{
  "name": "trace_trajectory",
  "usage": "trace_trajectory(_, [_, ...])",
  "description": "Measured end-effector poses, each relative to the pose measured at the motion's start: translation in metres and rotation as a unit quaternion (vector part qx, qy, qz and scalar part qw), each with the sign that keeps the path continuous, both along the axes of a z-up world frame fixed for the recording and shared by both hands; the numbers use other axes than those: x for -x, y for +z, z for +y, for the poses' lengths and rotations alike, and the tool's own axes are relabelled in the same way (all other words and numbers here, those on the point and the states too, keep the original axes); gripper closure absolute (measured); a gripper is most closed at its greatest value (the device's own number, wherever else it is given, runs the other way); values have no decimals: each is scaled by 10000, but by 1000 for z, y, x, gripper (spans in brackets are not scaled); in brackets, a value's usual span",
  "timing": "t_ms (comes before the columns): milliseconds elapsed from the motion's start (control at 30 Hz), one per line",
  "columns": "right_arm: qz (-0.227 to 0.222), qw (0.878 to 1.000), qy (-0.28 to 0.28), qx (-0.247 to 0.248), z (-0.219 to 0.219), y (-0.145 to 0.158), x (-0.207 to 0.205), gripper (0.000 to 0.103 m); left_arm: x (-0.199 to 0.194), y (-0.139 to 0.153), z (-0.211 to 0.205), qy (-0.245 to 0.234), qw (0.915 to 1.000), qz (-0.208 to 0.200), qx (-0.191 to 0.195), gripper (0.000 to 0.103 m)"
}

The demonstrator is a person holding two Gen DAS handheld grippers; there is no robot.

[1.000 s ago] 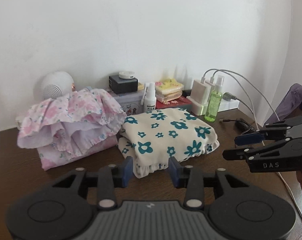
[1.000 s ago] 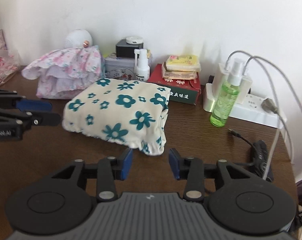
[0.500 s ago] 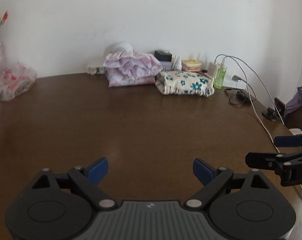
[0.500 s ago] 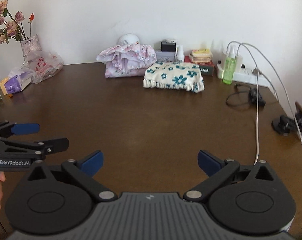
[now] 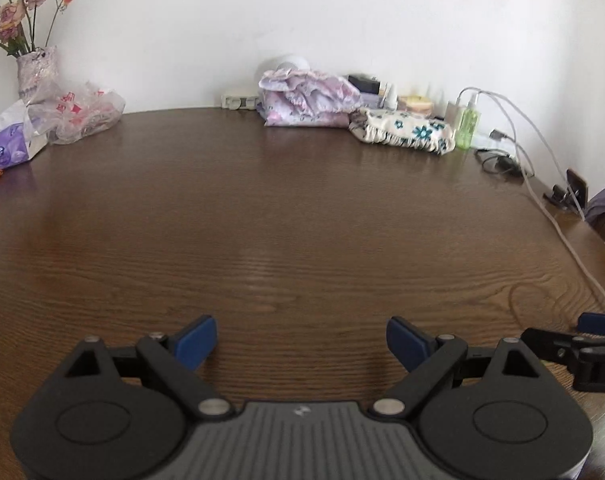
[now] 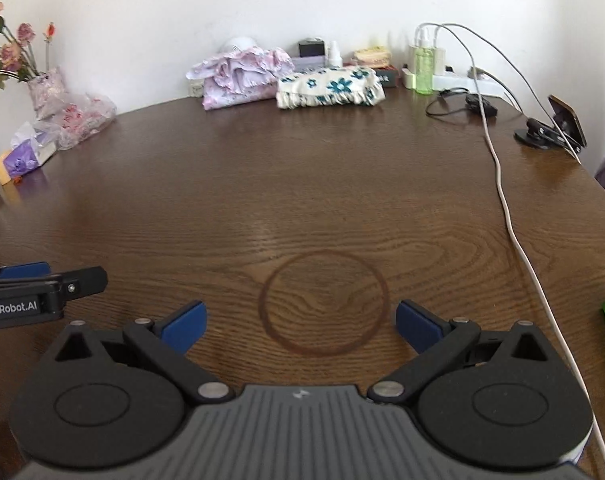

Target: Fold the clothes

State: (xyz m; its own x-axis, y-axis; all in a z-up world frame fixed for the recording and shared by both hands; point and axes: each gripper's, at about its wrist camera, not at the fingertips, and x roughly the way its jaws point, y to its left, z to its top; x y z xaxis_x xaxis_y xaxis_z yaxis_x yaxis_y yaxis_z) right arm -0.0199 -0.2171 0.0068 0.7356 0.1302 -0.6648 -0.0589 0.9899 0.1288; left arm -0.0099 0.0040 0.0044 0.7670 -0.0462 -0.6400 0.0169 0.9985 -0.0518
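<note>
Black hand-held gripper, blue fingertips

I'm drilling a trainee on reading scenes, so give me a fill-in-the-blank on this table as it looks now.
1. The cream bundle with teal flowers lies folded beside the ____ floral bundle.
2. The green bottle stands ____ by the wall.
3. The jaws of the right gripper are ____, with nothing between them.
4. The ring mark on the table is ____ in shape.

Missing words: pink; upright; open; round
</note>
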Motion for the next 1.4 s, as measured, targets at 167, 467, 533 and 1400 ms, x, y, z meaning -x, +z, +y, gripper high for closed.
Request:
trace_trajectory(167, [-29, 9993, -116, 357, 9, -3, 1, 1, 0, -5, -6, -107, 9996, -32, -270, 7])
trace_trajectory(467, [-174, 9979, -225, 584, 18, -6, -2, 1, -7, -6, -7, -14, 9994, 31, -335, 0])
trace_trajectory(533, [-189, 9979, -227, 583, 18, -6, -3, 1, -7, -6, -7, -3, 9994, 29, -334, 0])
trace_trajectory(1400, [-198, 9984, 26, 534, 28, -2, -11, 1, -6, -7, -13, 25, 9995, 8, -311, 0])
